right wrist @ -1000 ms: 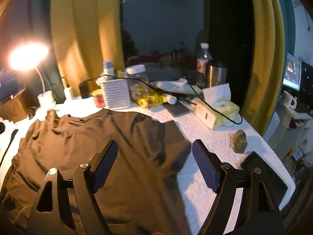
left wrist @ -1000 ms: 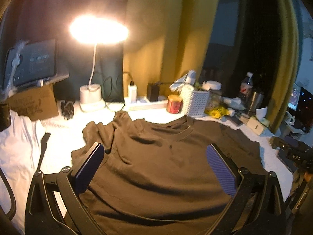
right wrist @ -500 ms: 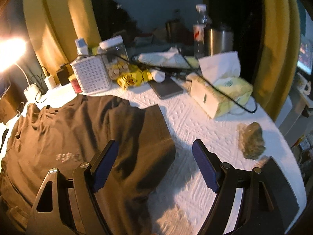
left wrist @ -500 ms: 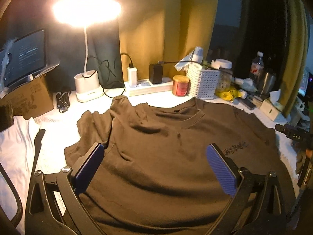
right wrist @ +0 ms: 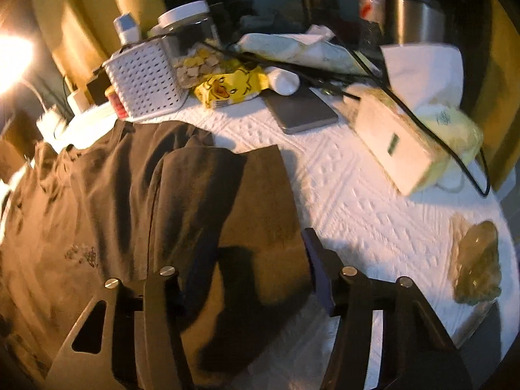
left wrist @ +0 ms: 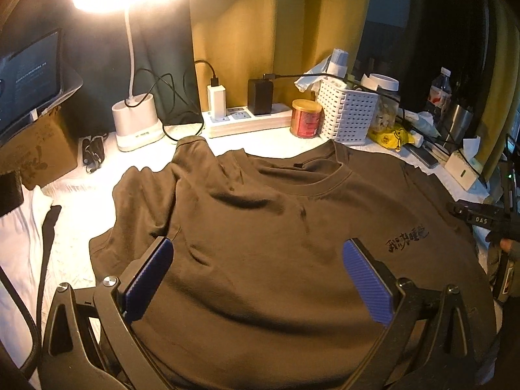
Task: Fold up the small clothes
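Observation:
A dark brown T-shirt (left wrist: 276,227) lies face up on the white table cover, collar toward the far side, with black print on the chest. Its left sleeve (left wrist: 143,188) is bunched up. My left gripper (left wrist: 256,260) is open and empty, held above the shirt's lower front. In the right wrist view the shirt's right sleeve (right wrist: 256,201) lies flat on the cover. My right gripper (right wrist: 253,256) is open and low over that sleeve, its jaws on either side of the sleeve end. The right gripper also shows at the right edge of the left wrist view (left wrist: 487,221).
A lit desk lamp (left wrist: 133,120), power strip (left wrist: 247,120), red can (left wrist: 305,118) and white basket (left wrist: 347,113) line the far edge. A tissue box (right wrist: 406,136), flat grey device (right wrist: 299,110) and crumpled olive object (right wrist: 477,260) sit to the right. A cardboard box (left wrist: 35,152) stands at left.
Both grippers have moved forward and lower over the shirt. The right gripper has dropped toward the right sleeve and now straddles its end. Both stay open.

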`<state>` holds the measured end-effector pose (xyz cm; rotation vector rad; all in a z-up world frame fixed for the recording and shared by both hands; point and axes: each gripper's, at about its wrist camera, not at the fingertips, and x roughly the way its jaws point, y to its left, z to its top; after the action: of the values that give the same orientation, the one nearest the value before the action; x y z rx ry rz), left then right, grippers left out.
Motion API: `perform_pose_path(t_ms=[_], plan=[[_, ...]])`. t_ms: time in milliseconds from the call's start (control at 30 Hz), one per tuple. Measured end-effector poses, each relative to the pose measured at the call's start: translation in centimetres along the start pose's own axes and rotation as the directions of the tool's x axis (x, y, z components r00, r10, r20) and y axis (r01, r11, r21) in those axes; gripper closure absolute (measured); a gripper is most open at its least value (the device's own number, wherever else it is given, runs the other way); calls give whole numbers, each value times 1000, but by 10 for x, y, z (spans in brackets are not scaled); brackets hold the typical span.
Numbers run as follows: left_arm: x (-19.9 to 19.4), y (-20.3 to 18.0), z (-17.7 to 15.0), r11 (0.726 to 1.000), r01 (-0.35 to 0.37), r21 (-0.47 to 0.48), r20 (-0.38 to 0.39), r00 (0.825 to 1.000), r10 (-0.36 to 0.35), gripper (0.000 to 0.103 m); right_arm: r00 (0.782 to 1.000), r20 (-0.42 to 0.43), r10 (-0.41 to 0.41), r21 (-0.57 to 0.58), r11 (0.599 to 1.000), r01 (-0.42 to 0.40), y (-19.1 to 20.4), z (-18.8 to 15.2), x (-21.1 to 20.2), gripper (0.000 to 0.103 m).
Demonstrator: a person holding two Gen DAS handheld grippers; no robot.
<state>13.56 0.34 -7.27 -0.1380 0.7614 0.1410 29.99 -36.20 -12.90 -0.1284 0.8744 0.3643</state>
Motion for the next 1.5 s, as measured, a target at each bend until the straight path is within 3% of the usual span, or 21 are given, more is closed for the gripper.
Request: perform_pose_path(t_ms=[67,133,367,567,767,1000,1167,1233,1300,1400,1500], plan=[[0,4,0,1000,11,-14,0,1000,-11,1,1000,1,-2,6,1000,2,1,1,0,85],[0,7,0,1000,18,-22,3,1000,-18,1,1000,11,-2,6,1000,2,1,2,-5,91],[-5,18,-2,999,38,-33,22,999,-38,1,989,142,-52,21,999,50,10,14,-52,92],[-14,28,-5,999,44,-28,50,998,-42,1,977,211,-42,-29,998,50,40,16,-82,93],[-24,45,-10,998,43,-37,79,996,-40,1,983,181,-7,-101,995,25,85,10,-71,93],[-29,60,-21,997,46,-54,72,997,-42,1,996,79,50,-149,988,-38,131,-9,-31,93],[-31,68,-26,996,48,-73,68,997,-43,1,987,-15,157,-142,977,-158,153,-24,-10,93],[-31,67,-27,996,51,-74,65,997,-46,1,975,-66,212,-133,967,-219,158,-29,-3,88],[-31,63,-27,996,55,-66,64,997,-51,1,965,-89,248,-119,959,-258,161,-34,-2,64],[-33,56,-26,998,51,-46,65,997,-48,1,963,-44,267,-125,955,-270,160,-39,-18,37],[-34,51,-26,998,43,-37,63,997,-40,1,972,27,235,-100,968,-231,139,-36,-40,34]])
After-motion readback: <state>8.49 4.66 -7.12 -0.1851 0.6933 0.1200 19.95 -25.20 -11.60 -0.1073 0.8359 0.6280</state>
